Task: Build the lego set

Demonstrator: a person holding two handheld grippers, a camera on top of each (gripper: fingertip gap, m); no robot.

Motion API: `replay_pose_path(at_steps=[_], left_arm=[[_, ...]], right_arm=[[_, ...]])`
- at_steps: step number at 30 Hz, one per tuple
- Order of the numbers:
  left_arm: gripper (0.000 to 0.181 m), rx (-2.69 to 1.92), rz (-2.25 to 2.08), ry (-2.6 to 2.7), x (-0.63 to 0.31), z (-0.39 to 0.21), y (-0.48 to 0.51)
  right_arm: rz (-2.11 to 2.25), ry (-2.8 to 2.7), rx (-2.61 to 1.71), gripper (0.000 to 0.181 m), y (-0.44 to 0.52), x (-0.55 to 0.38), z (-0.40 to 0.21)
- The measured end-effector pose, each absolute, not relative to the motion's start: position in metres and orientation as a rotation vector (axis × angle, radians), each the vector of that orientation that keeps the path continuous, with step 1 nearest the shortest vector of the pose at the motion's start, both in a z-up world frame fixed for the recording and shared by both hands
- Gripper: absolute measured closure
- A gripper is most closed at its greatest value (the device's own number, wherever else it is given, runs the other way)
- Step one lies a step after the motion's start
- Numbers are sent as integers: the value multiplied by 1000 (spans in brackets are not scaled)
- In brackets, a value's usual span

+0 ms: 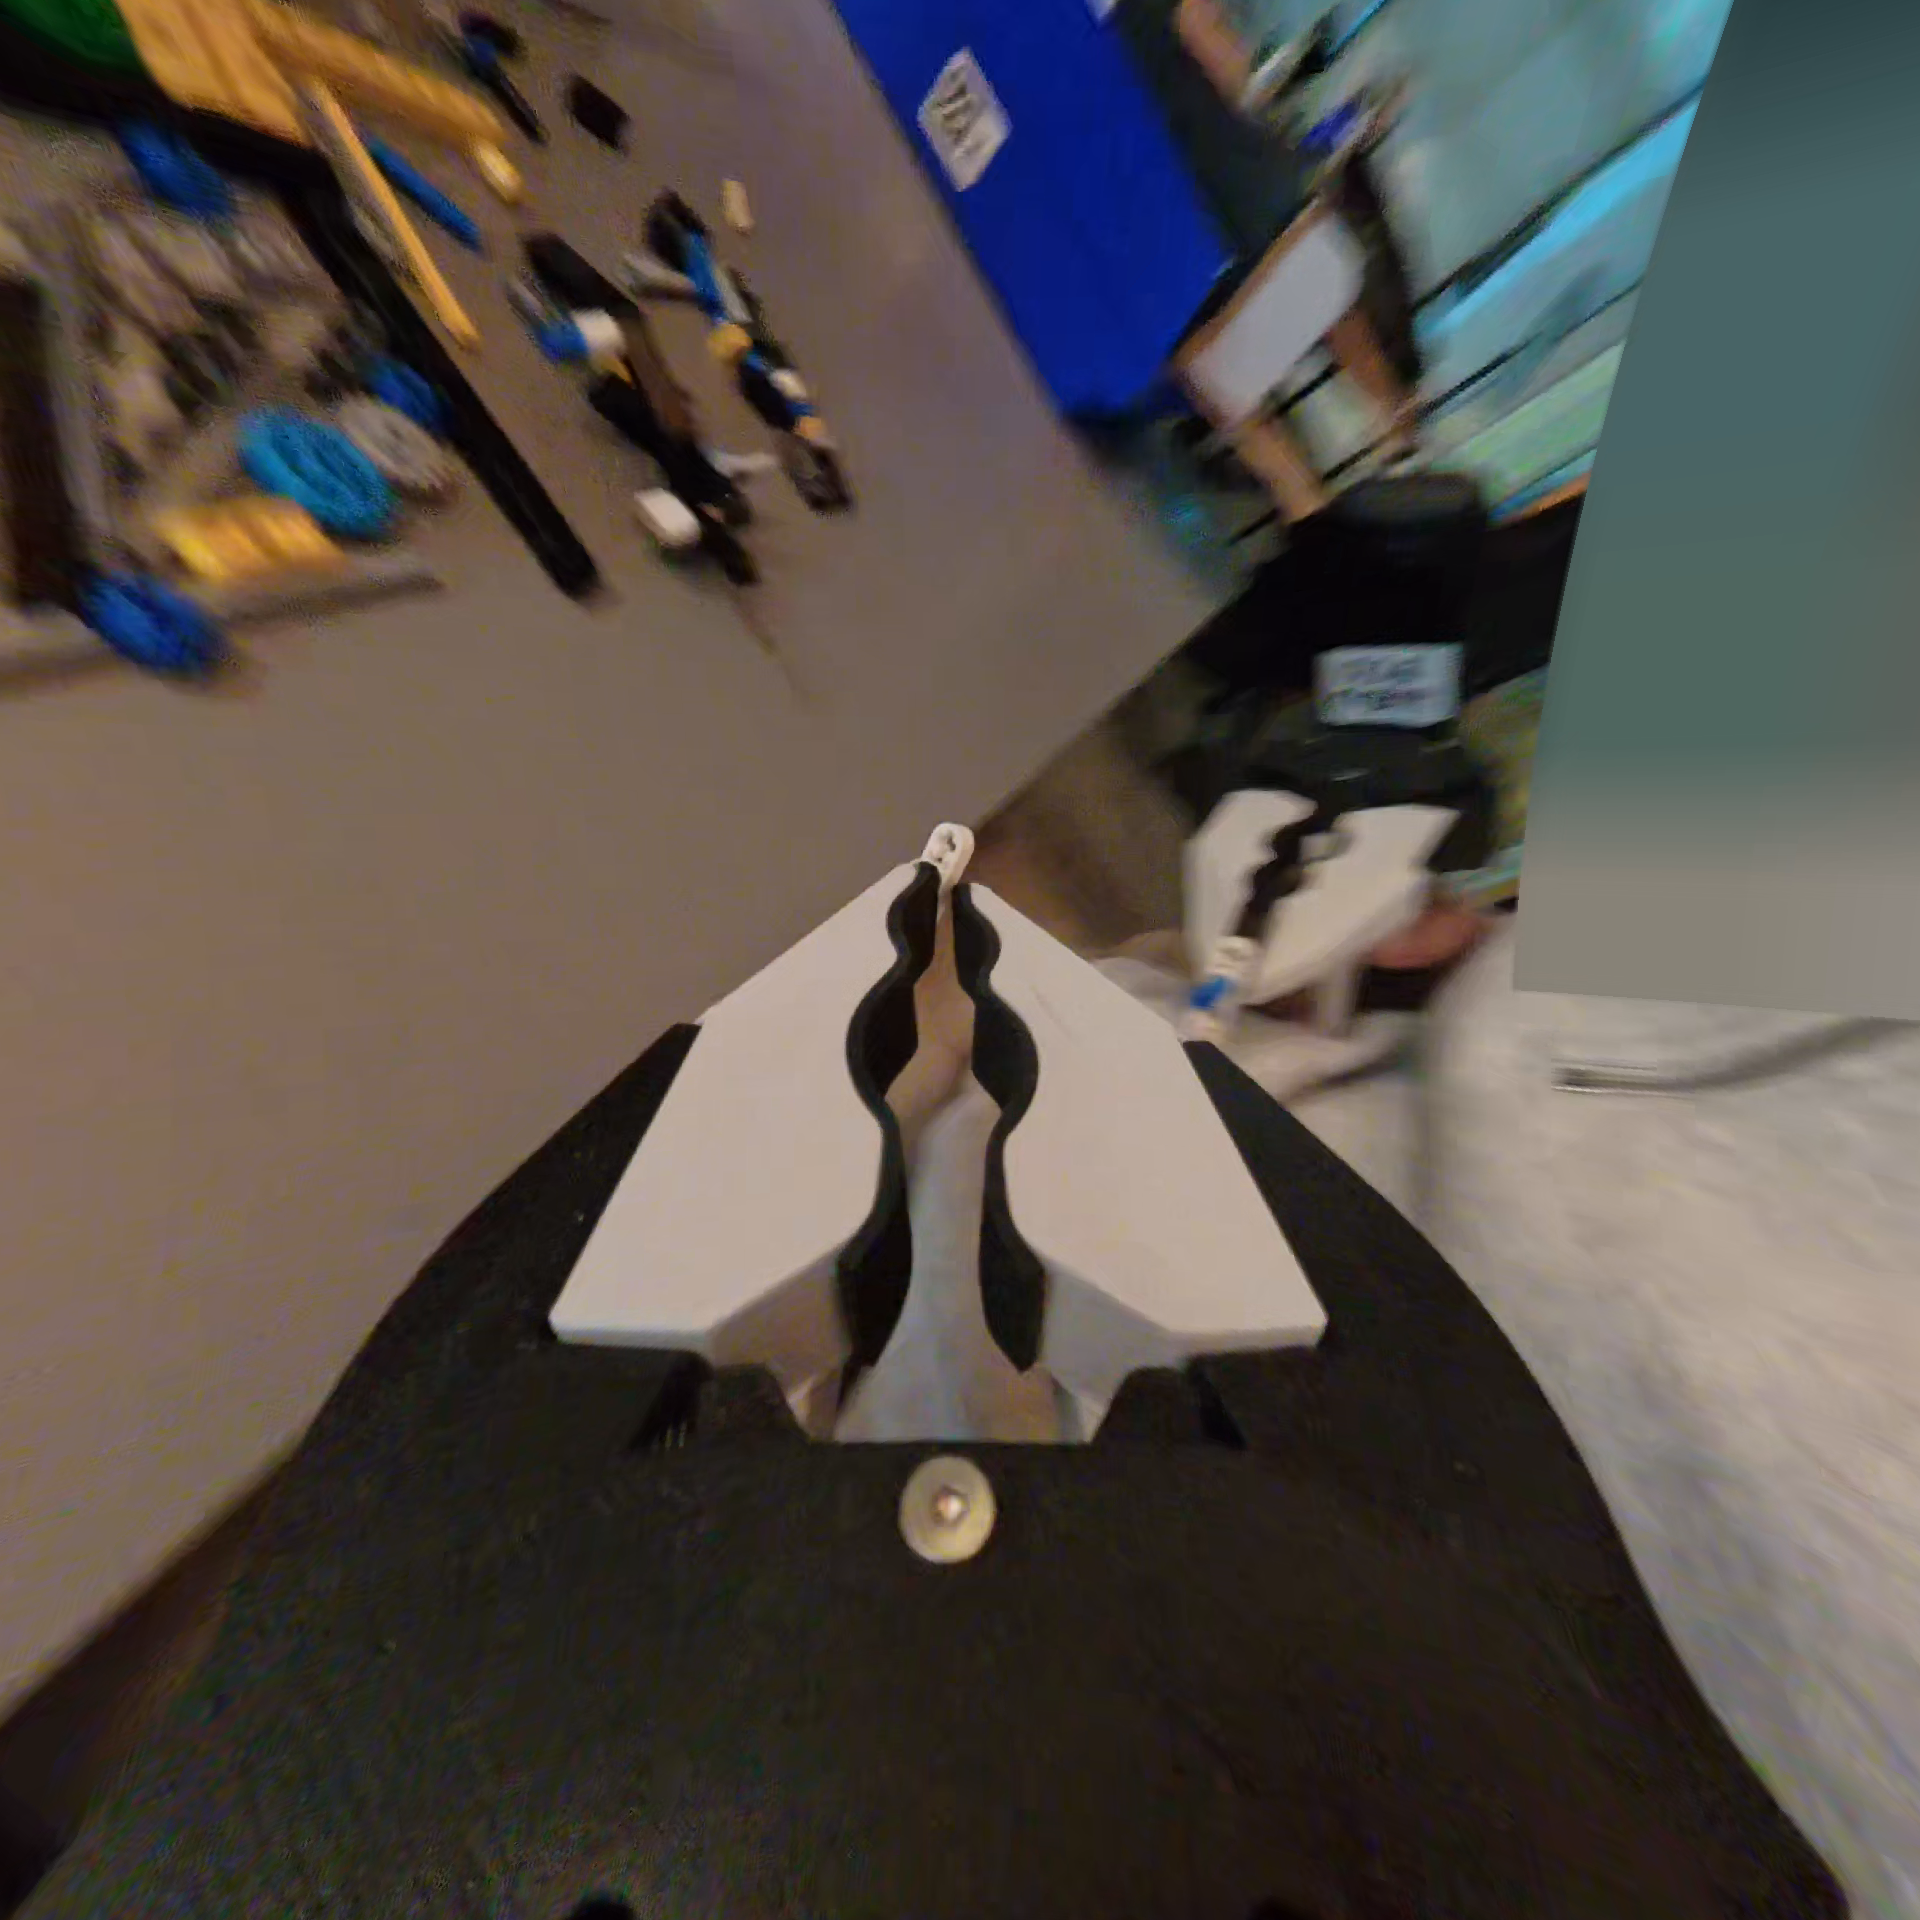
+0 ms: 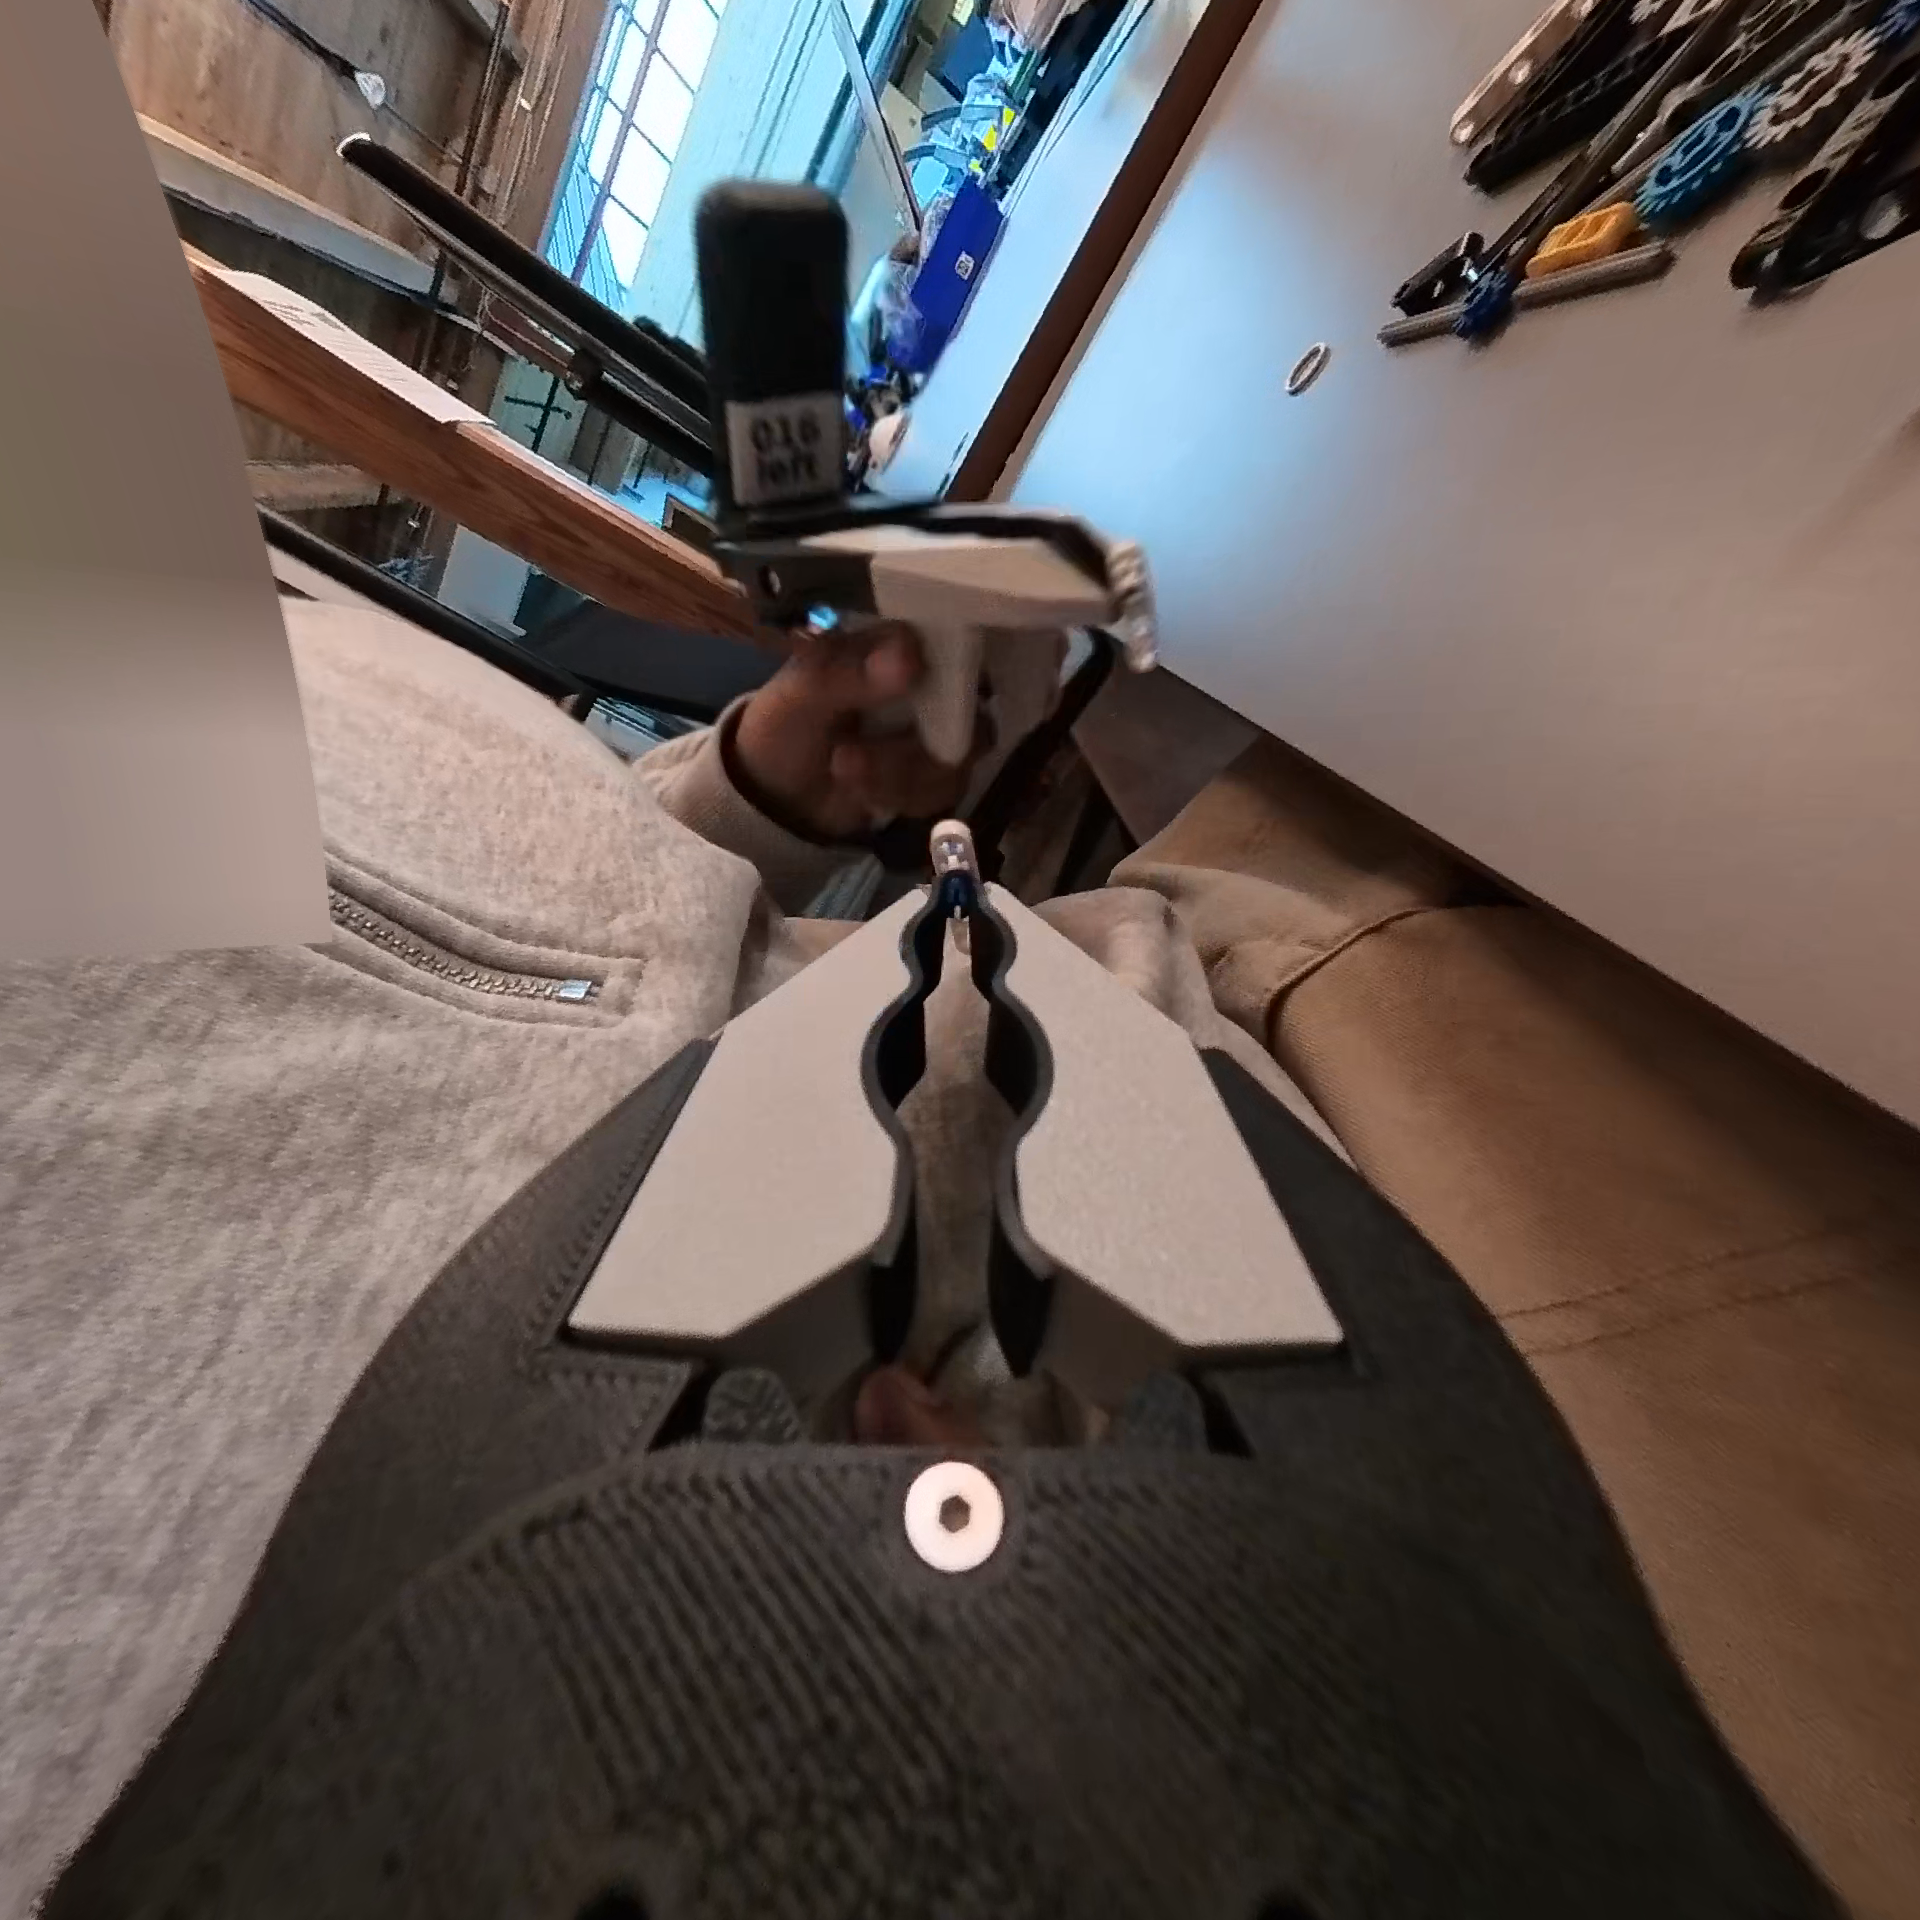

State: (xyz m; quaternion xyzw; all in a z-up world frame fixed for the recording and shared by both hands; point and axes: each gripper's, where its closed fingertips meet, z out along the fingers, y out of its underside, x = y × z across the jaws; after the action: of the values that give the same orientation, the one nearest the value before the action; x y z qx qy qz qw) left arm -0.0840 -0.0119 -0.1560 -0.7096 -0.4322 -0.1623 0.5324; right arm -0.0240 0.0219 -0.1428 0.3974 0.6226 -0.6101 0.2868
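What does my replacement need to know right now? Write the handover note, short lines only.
Left tool: shut on a small white piece, held off the table edge above the person's lap.
Right tool: shut on a small blue pin with a pale tip, also over the lap, pointing toward the left tool.
Remaining parts: blue gears, yellow pieces, black beams lie spread on the grey table.
Done: one piece picked up in each tool.
Left: the two held pieces are not yet joined; the table parts look mostly loose, though blur hides detail.
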Motion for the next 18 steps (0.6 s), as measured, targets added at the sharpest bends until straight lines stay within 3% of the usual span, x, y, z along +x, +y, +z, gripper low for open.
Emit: replay_pose_path(at_steps=[6, 18], left_arm=[[179, -2234, 274, -857, -124, -200, -24], [163, -2324, 220, -819, -124, -204, -24]], right_arm=[[-1654, 1651, 1058, 179, 25, -24, -141], [-1684, 1604, 1051, 179, 32, -26, -141]])
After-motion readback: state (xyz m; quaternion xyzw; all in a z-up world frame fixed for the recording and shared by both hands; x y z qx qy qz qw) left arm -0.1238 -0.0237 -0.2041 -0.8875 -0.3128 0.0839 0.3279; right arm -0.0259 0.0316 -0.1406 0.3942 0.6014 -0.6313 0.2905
